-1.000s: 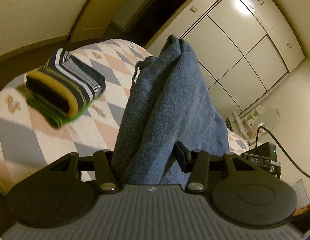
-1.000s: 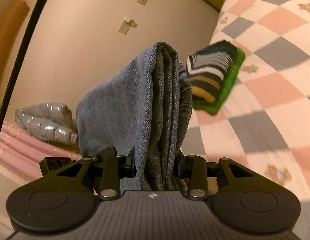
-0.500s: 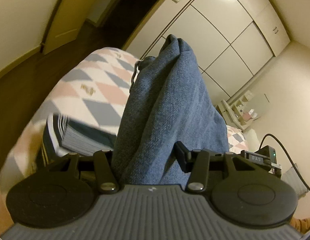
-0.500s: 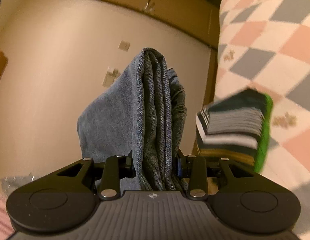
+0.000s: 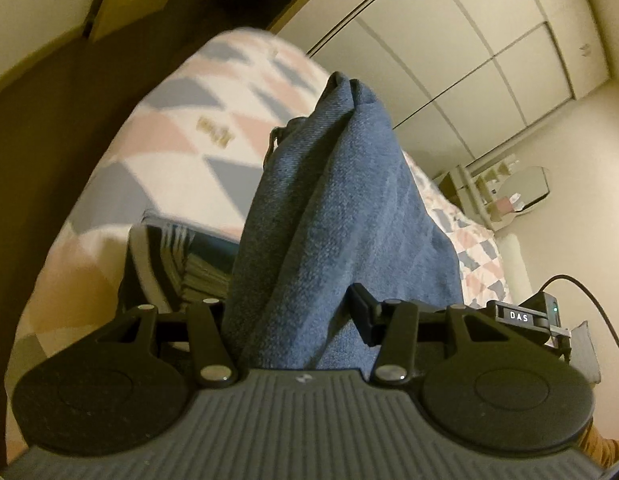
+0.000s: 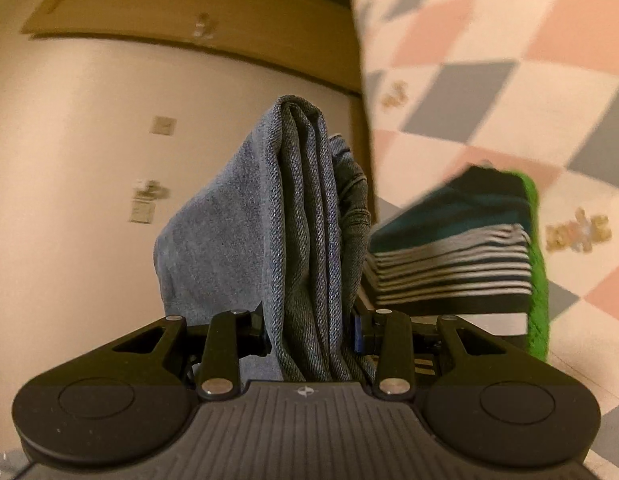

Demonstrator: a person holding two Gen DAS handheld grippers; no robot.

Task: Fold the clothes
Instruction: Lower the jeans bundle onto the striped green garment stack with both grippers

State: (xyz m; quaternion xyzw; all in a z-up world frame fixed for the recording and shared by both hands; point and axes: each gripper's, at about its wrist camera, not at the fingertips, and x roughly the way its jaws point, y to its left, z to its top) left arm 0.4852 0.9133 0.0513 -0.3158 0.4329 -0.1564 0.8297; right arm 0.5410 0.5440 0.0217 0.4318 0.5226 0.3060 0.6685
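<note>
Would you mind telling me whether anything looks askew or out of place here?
Nothing stands out. The folded denim is clamped neatly in both the left gripper and right gripper, beside the tidy striped stack on the bed.

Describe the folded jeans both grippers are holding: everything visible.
The folded jeans are blue denim, bundled into several stacked layers whose edges show in the right wrist view. The left gripper and right gripper each clamp it, jaws closed on the fabric. It stands up from the jaws, next to the striped folded stack on the checkered bedspread.
</note>
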